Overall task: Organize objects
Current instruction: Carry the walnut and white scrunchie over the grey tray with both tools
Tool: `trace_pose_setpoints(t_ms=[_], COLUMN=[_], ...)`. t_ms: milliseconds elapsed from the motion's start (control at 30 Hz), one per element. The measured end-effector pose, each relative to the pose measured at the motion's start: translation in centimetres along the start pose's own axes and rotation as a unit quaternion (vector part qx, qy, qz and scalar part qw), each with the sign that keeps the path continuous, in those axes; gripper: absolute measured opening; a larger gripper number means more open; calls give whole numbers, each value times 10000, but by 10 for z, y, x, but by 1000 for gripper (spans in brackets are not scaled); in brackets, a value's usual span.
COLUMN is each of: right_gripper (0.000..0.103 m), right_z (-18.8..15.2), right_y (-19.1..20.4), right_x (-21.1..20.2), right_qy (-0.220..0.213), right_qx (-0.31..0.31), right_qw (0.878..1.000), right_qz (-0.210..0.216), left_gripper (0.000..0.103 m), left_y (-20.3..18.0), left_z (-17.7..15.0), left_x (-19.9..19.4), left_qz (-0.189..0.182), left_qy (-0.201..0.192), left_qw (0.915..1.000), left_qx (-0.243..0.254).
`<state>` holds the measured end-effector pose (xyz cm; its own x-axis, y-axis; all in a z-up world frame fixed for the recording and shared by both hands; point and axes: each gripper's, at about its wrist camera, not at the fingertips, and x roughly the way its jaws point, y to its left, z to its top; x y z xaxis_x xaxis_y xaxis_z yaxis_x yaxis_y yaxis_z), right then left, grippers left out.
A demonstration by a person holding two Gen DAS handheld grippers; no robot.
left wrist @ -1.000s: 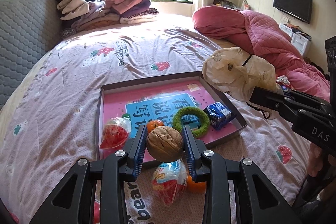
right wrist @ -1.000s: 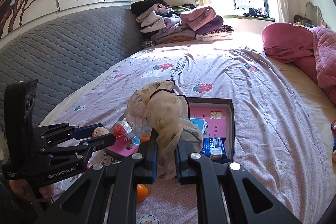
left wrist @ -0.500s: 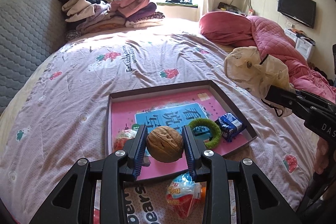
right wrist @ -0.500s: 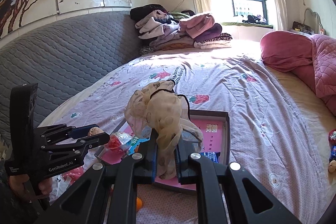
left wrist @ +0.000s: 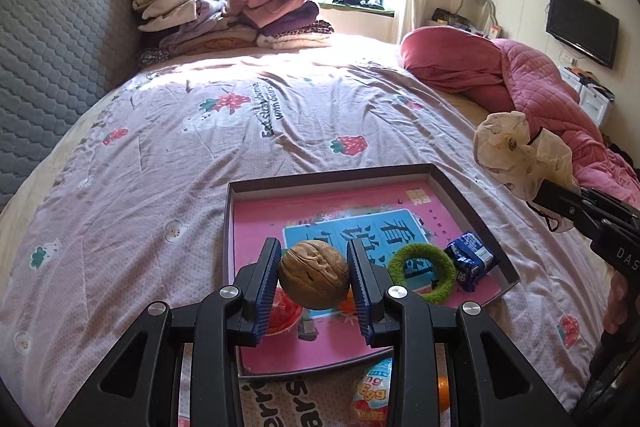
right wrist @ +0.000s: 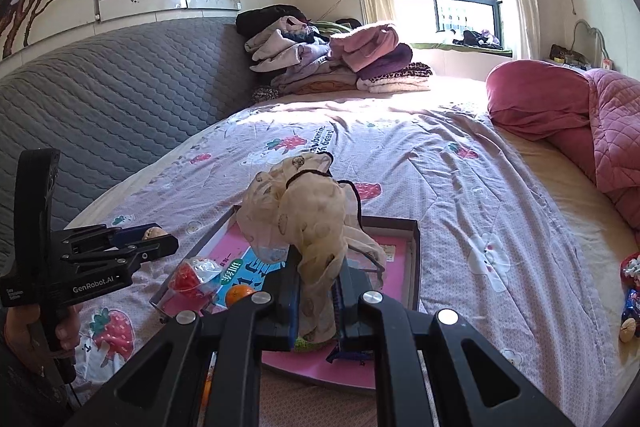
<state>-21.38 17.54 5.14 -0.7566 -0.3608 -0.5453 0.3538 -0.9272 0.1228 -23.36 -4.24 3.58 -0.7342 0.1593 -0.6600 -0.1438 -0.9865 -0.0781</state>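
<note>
1. Since a second ago, our left gripper [left wrist: 313, 277] has carried the walnut [left wrist: 313, 275] forward, so it now hangs over the near part of the shallow box [left wrist: 472, 195] rather than short of its near edge.
2. The left jaws stay clamped on the walnut, one blue pad on each side.
3. Our right gripper [right wrist: 316, 297] is closed on the cream scarf [right wrist: 304, 203], which bunches above the fingers, over the box.
4. A green ring [left wrist: 423, 273] and a blue packet [left wrist: 470, 261] lie inside the box, right of the walnut.
</note>
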Motion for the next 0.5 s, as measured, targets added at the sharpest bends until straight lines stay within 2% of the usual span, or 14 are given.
trace_pose_setpoints(t_ms=[300,500], right_gripper=[14,14], right_z=[-5,-14], right_y=[-7,-10], right_x=[26,42], right_qy=[205,419], right_qx=[-49,-64], right_qw=[9997,9990], right_qz=[-90,-111], left_gripper=[35,35], left_y=[-3,-15], left_z=[-13,-27], left_x=[26,41], left_qz=[47,-70], left_qy=[252,447], left_qw=[9996,9986], left_qx=[118,262])
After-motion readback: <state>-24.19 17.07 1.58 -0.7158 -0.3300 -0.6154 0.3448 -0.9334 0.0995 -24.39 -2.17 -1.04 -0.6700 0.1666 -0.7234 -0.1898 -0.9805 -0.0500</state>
